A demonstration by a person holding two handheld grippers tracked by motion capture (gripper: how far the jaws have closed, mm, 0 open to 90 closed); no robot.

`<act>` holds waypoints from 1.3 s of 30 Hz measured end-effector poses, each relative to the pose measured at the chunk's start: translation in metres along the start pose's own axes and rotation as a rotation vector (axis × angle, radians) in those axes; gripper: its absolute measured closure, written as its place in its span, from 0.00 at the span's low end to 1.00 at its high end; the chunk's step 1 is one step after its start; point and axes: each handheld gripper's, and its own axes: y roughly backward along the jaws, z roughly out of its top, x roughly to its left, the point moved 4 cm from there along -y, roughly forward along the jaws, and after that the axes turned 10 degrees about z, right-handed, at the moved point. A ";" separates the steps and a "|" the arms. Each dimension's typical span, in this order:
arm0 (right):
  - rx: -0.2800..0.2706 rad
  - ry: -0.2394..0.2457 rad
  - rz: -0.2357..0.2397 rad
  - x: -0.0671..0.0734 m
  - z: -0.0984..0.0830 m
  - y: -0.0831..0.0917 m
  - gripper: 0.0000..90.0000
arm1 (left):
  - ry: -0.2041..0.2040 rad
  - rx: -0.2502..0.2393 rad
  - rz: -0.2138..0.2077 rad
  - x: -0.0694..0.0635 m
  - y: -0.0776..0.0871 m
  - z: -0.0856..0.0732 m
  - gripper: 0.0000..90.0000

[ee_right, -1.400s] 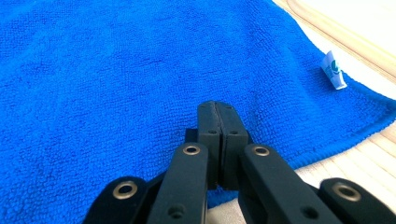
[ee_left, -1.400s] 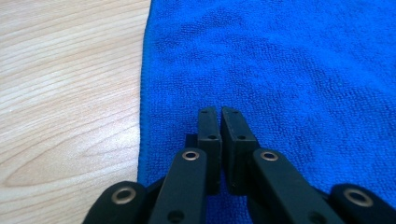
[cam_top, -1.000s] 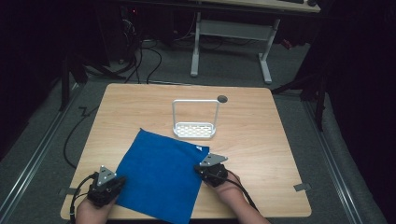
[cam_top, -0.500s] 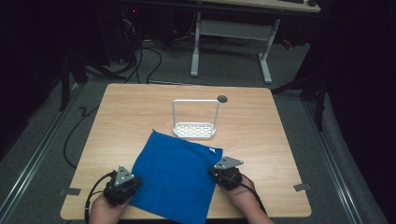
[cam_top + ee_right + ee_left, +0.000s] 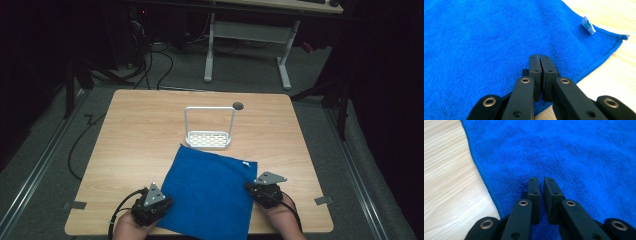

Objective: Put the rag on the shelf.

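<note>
Blue cloth [image 5: 210, 192] flat — left gripper [image 5: 541, 185] nearly closed over left edge; right gripper [image 5: 540, 62] pinched shut at right edge.

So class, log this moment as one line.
left gripper: shut on blue cloth | right gripper: shut on blue cloth | white rack: beyond cloth

I see the blue cloth [image 5: 210, 192] flat on the wooden table [image 5: 140, 130], my left gripper [image 5: 159, 206] and right gripper [image 5: 251, 189] at its edges, a white wire rack [image 5: 209, 137] just behind.
</note>
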 end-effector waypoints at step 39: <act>-0.038 0.005 -0.052 -0.025 0.025 -0.025 0.90 | 0.096 -0.093 0.070 0.007 0.004 0.013 0.80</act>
